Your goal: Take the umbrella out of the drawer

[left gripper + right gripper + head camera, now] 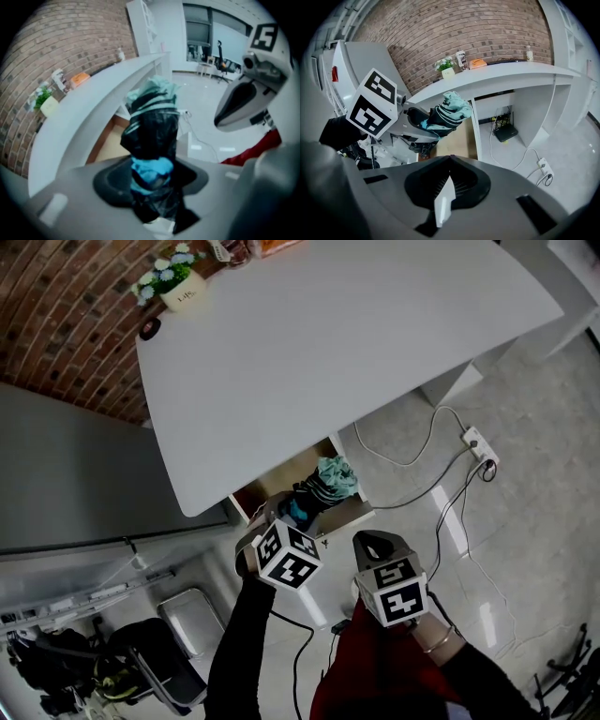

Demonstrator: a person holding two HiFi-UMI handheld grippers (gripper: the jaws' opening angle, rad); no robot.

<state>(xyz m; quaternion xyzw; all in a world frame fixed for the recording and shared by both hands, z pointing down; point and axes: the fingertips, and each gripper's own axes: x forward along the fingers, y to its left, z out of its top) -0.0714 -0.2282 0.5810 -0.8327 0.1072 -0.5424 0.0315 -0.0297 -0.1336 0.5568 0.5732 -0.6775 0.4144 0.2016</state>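
The left hand-held gripper (152, 180) clamped the folded umbrella (152, 126) mid-length, seemingly to raise it from the drawer (349, 519); the right hand-held gripper (449, 185) stayed out of it, jaws together, empty.

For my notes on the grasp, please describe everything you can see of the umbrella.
The umbrella is folded into a short bundle of thin fabric: mostly black, with pale stripes, a mint-green far end and a bright blue band round its middle. The left gripper clamps it at the blue band, far end pointing toward the desk edge. It is over the open drawer; nothing else seems to touch it.
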